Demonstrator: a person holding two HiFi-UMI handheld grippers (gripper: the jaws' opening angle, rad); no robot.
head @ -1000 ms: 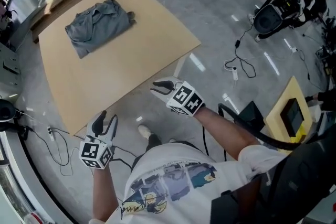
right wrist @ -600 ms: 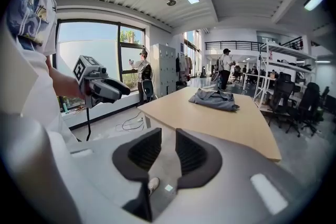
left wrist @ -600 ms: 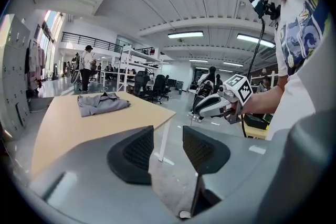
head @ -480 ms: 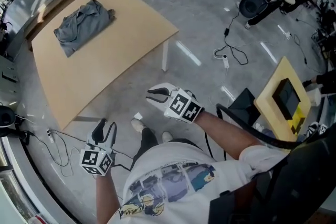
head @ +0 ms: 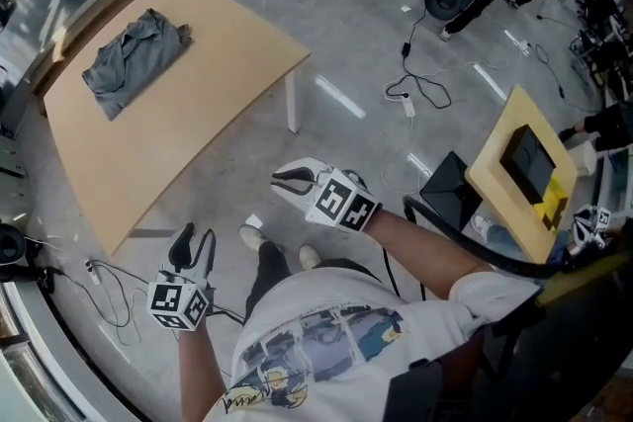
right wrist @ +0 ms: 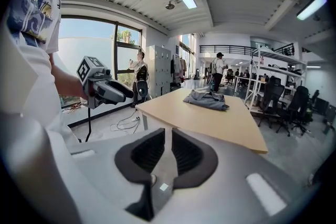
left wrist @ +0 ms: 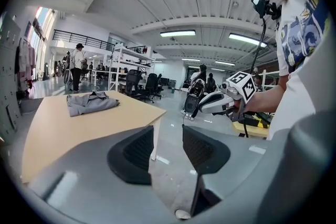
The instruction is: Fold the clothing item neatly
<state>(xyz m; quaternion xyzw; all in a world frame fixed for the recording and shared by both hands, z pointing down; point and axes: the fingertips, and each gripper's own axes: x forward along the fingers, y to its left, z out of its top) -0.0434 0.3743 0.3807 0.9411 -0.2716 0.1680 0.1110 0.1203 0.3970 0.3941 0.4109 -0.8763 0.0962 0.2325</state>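
Held above the floor, the left gripper (head: 195, 246) has its jaws spread and empty, the right gripper (head: 284, 183) has just been closing to a narrow empty gap, and the crumpled grey garment (head: 134, 62) lies well apart from both, on the wooden table (head: 188, 138) ahead.

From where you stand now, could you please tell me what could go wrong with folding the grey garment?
1. Black cables loop on the floor near your feet; stepping toward the table could snag one.
2. The grey garment lies crumpled near the table's far end, so a pinch may catch several layers and drag it into a worse heap.
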